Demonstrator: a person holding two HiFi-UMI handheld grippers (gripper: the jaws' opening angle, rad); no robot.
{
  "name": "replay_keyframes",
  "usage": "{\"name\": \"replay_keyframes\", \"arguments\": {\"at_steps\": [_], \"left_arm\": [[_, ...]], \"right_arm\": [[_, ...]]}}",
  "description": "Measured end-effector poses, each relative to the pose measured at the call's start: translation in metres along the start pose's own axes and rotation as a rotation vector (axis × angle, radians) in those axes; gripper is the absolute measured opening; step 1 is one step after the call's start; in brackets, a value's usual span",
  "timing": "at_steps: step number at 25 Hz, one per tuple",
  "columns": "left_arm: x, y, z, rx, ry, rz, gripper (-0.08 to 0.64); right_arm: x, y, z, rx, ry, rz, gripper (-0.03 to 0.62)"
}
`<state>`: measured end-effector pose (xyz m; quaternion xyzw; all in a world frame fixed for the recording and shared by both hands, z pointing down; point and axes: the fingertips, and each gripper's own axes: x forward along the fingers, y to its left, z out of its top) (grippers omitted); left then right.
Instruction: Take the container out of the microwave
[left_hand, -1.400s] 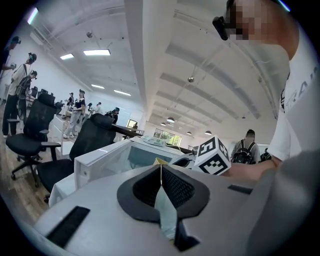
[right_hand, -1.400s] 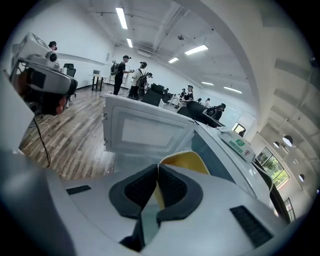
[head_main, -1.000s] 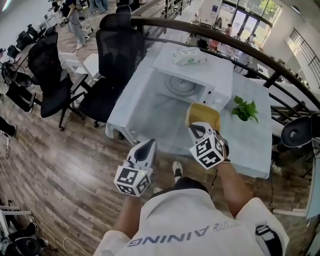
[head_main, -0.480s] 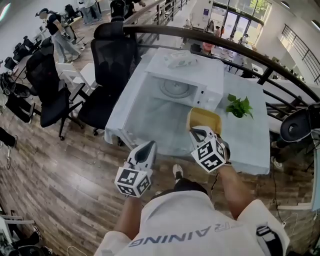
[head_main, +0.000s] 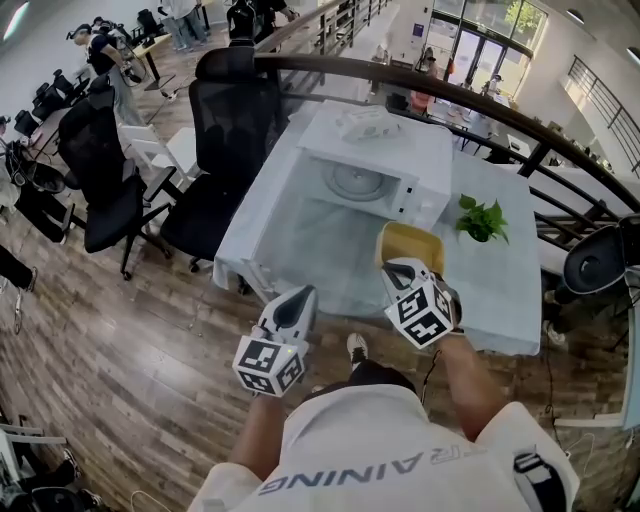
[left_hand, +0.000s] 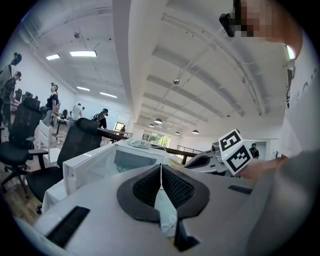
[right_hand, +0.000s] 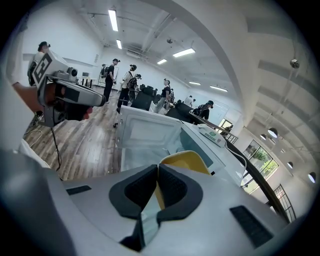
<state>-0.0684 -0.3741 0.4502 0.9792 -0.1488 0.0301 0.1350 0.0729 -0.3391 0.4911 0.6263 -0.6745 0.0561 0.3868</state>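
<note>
The white microwave (head_main: 400, 160) stands on a white-clothed table (head_main: 500, 290) with its door (head_main: 300, 225) swung open and its cavity with the glass turntable (head_main: 355, 180) bare. A yellow container (head_main: 408, 245) hangs outside the oven, just in front of its right side. My right gripper (head_main: 398, 266) is shut on the container's near rim; in the right gripper view the yellow wall (right_hand: 187, 161) runs up from between the closed jaws (right_hand: 157, 172). My left gripper (head_main: 297, 296) floats at the table's front edge, shut with nothing in it (left_hand: 160, 170).
A small green plant (head_main: 480, 218) stands on the table to the right of the microwave. A packet of wipes (head_main: 365, 122) lies on the oven's top. Black office chairs (head_main: 225, 130) stand at the left, a curved railing (head_main: 500, 105) runs behind, and people stand far off.
My right gripper has drawn the yellow container slightly back from the microwave toward the person. The left gripper has stayed put.
</note>
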Motion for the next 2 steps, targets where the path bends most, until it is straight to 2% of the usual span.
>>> {"name": "replay_keyframes", "arguments": {"at_steps": [2], "left_arm": [[-0.0017, 0.0023, 0.0031, -0.003, 0.001, 0.000, 0.037]], "right_arm": [[0.0001, 0.0007, 0.0053, 0.000, 0.000, 0.002, 0.034]]}}
